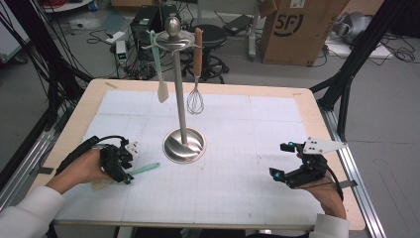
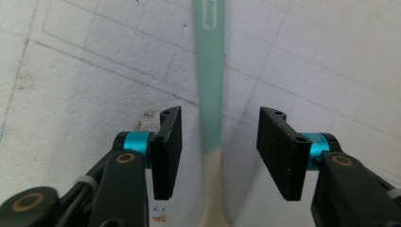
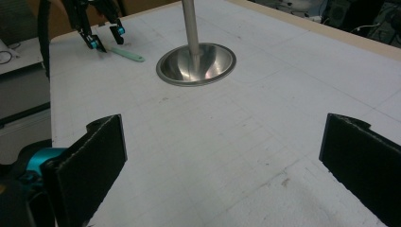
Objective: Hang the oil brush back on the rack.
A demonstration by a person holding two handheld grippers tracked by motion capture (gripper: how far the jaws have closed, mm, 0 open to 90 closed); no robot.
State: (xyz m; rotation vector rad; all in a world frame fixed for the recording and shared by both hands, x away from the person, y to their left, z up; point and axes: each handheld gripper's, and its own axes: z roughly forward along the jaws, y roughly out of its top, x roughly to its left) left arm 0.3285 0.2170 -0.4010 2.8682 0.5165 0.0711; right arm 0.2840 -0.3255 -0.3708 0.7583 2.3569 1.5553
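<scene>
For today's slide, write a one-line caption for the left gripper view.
Open left gripper straddles the mint-green handle of a spatula lying on the white gridded mat.

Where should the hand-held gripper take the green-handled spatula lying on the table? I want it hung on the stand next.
Probably the slim green handle of the spatula, near where it meets the cream blade. It lies flat between the open left hand-held gripper, so come straight down, closing across its narrow width.

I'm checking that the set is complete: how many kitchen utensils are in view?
3. A spatula and a whisk hang from the stand; another spatula lies on the table between the open jaws of the left hand-held gripper. None seems hidden.
</scene>
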